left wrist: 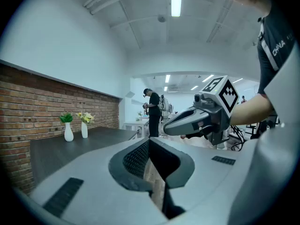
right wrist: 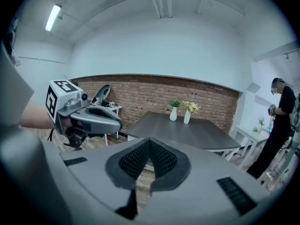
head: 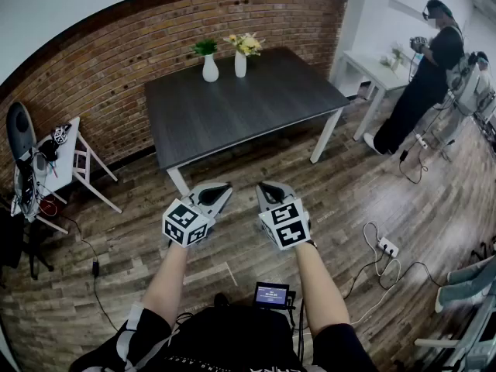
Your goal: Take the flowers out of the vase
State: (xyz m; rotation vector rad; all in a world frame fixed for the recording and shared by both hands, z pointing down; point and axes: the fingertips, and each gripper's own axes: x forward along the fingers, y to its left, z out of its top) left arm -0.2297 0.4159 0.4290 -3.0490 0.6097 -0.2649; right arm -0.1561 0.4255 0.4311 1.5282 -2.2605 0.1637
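Observation:
Two white vases stand at the far edge of the dark table (head: 248, 103), by the brick wall. The right vase (head: 240, 63) holds yellow and white flowers (head: 246, 44); the left vase (head: 210, 69) holds a green plant (head: 205, 47). Both show small in the left gripper view, flowers (left wrist: 85, 117), and in the right gripper view, flowers (right wrist: 191, 107). My left gripper (head: 219, 193) and right gripper (head: 268, 191) hover side by side over the wooden floor, well short of the table. Both are shut with nothing between the jaws.
A white side table (head: 74, 161) with gear stands at the left by the wall. A person (head: 422, 80) stands at the far right beside a white desk (head: 380, 72). A power strip and cables (head: 386, 248) lie on the floor to the right.

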